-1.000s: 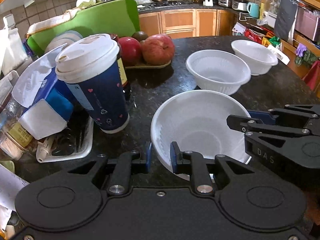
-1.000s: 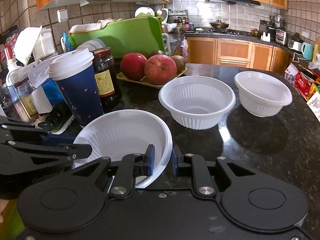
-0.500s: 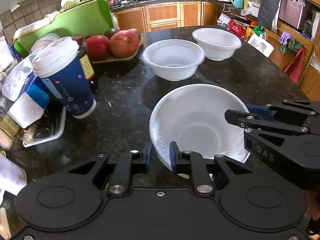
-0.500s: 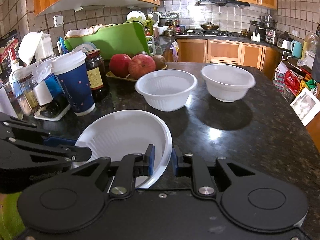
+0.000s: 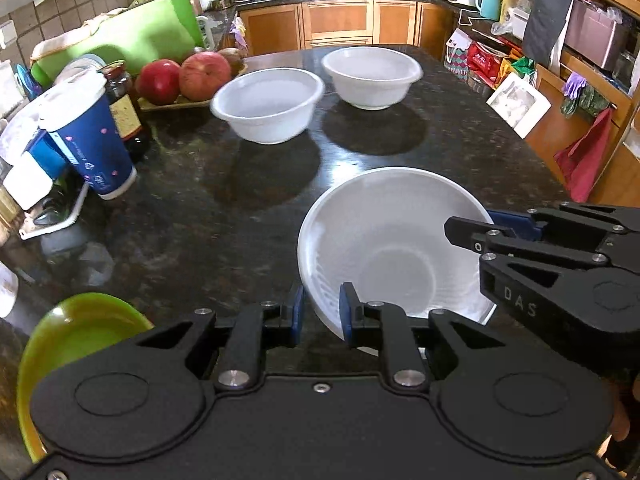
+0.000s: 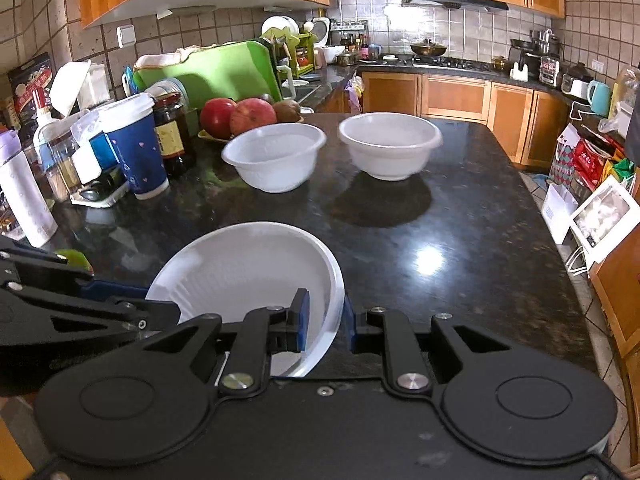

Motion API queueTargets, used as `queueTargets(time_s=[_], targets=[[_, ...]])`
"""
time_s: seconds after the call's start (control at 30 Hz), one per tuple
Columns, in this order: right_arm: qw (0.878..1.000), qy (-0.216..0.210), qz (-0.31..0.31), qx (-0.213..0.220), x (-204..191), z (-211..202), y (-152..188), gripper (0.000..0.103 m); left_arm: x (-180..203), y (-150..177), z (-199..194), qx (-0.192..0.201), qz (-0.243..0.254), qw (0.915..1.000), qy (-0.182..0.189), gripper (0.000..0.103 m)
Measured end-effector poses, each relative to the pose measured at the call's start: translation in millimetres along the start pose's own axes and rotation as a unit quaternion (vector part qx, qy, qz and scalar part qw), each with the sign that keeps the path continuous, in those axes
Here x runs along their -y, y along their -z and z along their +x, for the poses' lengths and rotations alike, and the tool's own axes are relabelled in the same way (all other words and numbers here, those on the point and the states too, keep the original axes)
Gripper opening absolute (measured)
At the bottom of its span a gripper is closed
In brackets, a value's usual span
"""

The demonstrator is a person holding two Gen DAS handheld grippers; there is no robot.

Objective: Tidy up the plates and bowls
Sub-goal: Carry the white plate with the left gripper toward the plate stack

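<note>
- Kitchen w/ wood cupboards, tiled wall, stove at the back. Dark shiny stone bench [image 6: 460, 240] in the middle.
- White plate [image 5: 384, 240], deep like a dish, is held up over the near part of the bench, tilted.
- Left gripper [image 5: 321, 314]: fingers nearly closed, pinching the plate's near-left rim between the blue pads.
- Right gripper [image 6: 325, 320]: fingers nearly closed too, pinching the plate's right rim.
- Why 2 grips? Prob. bc the plate is thin and bendy; a hold on each side keeps it steady, I think.
- Bowl on the left [image 6: 274, 156] & bowl on the right [image 6: 390, 144] sit on the far part of the bench, near each other, not touching. Both the right way up, nothing in them that I can see.
- Green dish [image 5: 76, 344] sits low by the left gripper, at the near-left edge. Maybe the plate goes there next; can't be sure.
- Left side is crowded: blue cup w/ white lid [image 6: 134, 148], dark jar [image 6: 172, 132], fruit tray [image 5: 188, 76], green board [image 6: 212, 68] leaning behind.
- Count: 1 white plate, 2 white bowls, 1 green dish, 1 cup, 1 jar.
- Fruit: 2 red ones, plus 1 brown one behind.
- Bowls not stacked yet, so the tidy-up is prob. early on.
</note>
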State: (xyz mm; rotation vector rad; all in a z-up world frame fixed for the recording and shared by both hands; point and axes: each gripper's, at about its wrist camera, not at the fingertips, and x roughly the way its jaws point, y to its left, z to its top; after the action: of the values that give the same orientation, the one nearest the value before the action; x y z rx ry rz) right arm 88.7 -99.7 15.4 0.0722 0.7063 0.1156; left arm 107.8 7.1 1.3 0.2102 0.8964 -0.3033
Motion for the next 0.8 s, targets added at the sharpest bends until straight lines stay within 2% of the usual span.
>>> queueTargets(time_s=[0.2,0.4,0.6,0.8], targets=[[1.000,-0.018,-0.009,-0.002,26.0,-7.3,7.6,0.020,21.9,-0.6,0.5,0.007,-0.008,0.9998,-0.019,0.027],[1.000,-0.027,-0.008,0.000,32.7,-8.1,9.0,0.021,30.0,-0.8,-0.2,0.008,-0.015,0.9993,-0.034,0.027],[1.000,-0.023,-0.006,0.002,30.0,-5.1,6.1,0.022,27.7,-0.4,-0.9,0.015,-0.009,0.9994,-0.030,0.029],[1.000,0.000,0.009,0.011,26.8,-4.5,3.0,0.022,20.7,0.5,-6.0,0.024,0.005,0.9996,-0.014,0.033]])
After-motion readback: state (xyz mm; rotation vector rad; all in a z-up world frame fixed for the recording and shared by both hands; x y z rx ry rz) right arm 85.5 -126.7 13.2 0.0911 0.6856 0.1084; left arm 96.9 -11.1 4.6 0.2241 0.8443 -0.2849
